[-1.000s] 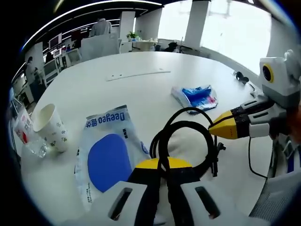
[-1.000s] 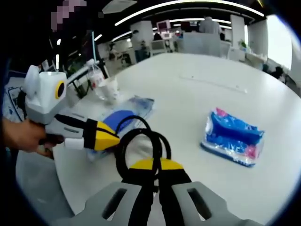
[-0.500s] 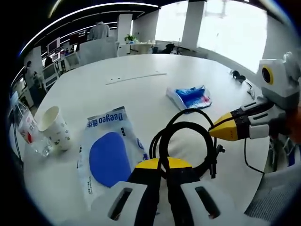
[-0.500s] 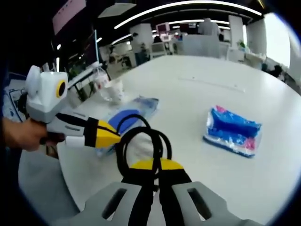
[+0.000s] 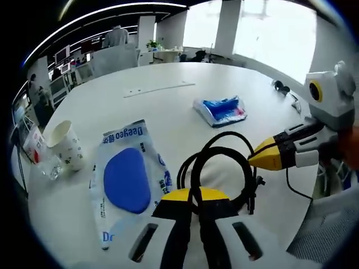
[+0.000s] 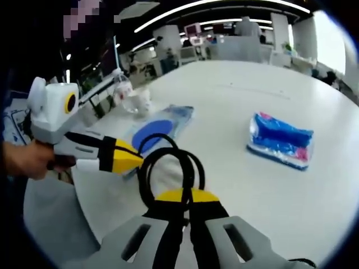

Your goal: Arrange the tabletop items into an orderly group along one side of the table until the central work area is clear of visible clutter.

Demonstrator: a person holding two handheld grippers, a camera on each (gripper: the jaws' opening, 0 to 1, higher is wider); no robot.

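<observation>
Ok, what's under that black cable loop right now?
Bare white table shows through the black cable loop. The blue-and-white packet lies beside it. Its lower part is hidden behind the left gripper, shut on it.

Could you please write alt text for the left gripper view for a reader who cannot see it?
The left gripper is shut on a coiled black cable above a round white table, with the right gripper reaching in from the right. On the table lie a white-and-blue Deegeo pack, a paper cup and a blue tissue pack.
</observation>
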